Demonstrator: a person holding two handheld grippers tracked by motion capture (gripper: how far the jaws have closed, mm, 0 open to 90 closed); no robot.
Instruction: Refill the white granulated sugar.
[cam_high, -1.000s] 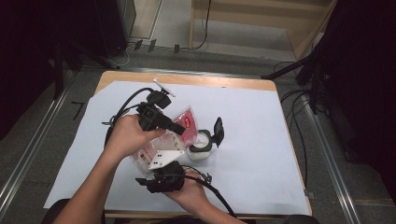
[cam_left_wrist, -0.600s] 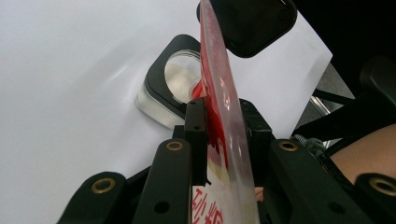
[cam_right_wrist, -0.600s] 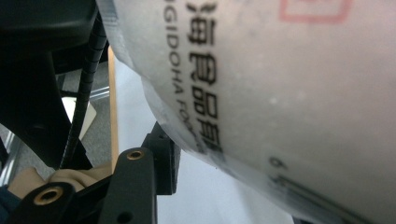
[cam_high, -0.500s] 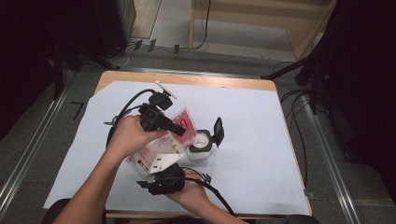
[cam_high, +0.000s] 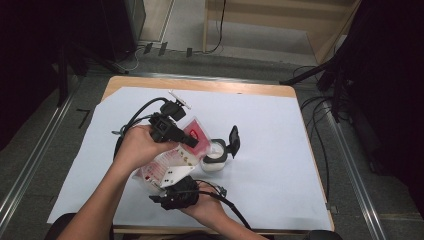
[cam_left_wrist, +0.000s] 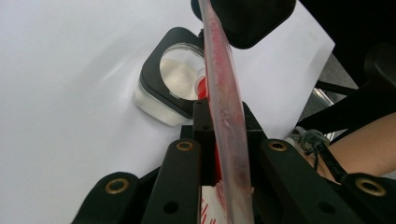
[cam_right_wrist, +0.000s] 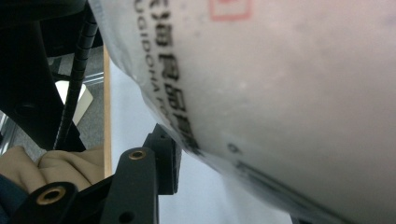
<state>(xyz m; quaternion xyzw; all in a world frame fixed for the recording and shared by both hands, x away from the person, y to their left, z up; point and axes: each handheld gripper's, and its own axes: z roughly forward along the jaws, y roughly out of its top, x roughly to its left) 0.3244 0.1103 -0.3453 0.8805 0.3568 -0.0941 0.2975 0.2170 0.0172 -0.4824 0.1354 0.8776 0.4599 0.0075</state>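
Left of centre in the high view, the left forearm slants up from the bottom edge, its hand wrapped over the left gripper (cam_high: 192, 143), whose jaws point down to the right and are clamped on the upper edge of a red-and-clear plastic bag (cam_high: 170, 165) (seen edge-on between them in the left gripper view). The bag's mouth hangs just over an open white jar (cam_high: 214, 159) with a raised black lid, on the white sheet (cam_high: 270, 150). At lower centre the right hand, palm up, brings the right gripper (cam_high: 159, 196) under the bag's bottom corner; whether its jaws pinch the bag I cannot tell.
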